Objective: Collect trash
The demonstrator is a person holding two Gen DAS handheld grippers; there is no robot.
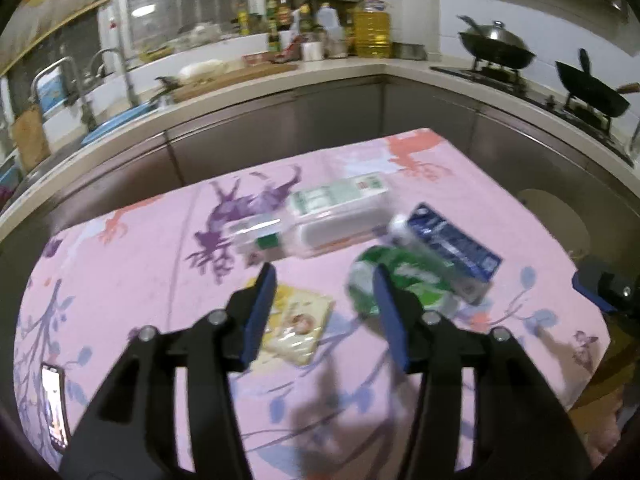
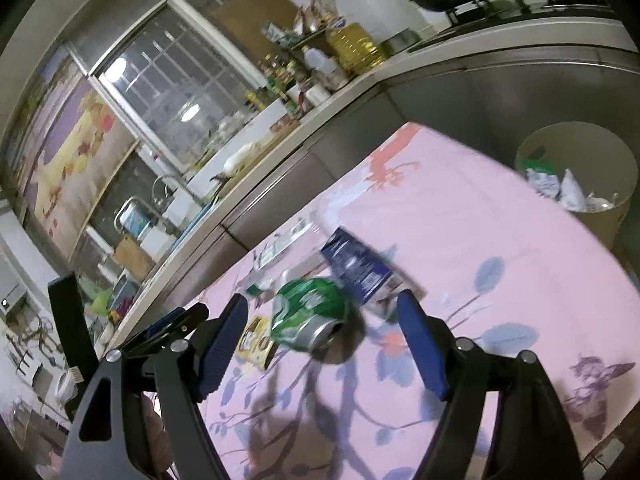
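Only the right wrist view shows the beige trash bin [image 2: 580, 184], already holding wrappers, beyond the pink tablecloth [image 2: 460, 208]; only the left view shows a phone [image 1: 54, 408]. The crushed green can [image 2: 310, 316] lies on its side beside the blue carton [image 2: 356, 268], its opened end toward the right gripper [image 2: 322, 344], which is spread and empty. The left gripper [image 1: 324, 312] is also spread, holding nothing.

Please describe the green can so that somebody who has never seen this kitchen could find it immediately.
Look at the table with the pink patterned cloth that stands in front of the kitchen counter. Near its middle lies a small group of trash: a clear plastic bottle, a dark blue carton and a yellow packet. The green can lies on its side against the carton, the only green, dented metal thing there.
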